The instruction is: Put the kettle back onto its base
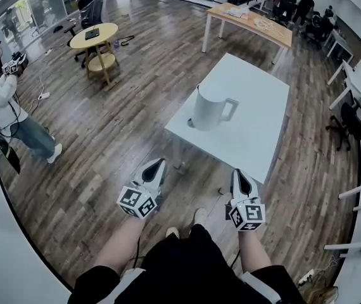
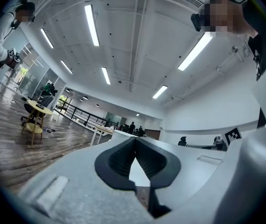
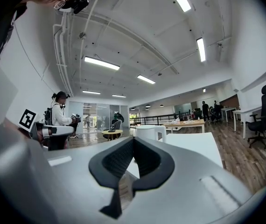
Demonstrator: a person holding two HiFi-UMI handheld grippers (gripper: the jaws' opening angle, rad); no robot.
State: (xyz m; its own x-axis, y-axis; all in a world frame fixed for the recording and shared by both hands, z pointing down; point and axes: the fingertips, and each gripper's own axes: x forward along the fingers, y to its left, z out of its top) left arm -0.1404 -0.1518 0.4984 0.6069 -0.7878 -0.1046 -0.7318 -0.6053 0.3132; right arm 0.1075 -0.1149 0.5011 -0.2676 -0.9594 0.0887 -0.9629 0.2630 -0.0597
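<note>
The left gripper (image 1: 156, 168) has its jaws shut tight, pad against pad, with nothing between them; its own view (image 2: 134, 146) shows the dark pads meeting in a line. The right gripper (image 1: 240, 180) is likewise closed and empty (image 3: 133, 143). Both are held side by side, pointing roughly level towards the table (image 1: 250, 87), and they hang over the wood floor (image 1: 104, 144) just short of its near edge, touching nothing. The marker cubes sit on their near ends, above the person's knees. Ahead of them the white kettle (image 1: 209, 108) stands upright on the white table, near its left edge, with the handle turned to the right; in the right gripper view it shows just past the jaws (image 3: 148, 132). Whether a base lies under it cannot be told. Further off stand a round table (image 1: 94, 37) and a long desk (image 1: 250, 21), and a person (image 1: 3, 100) is at the far left.
</note>
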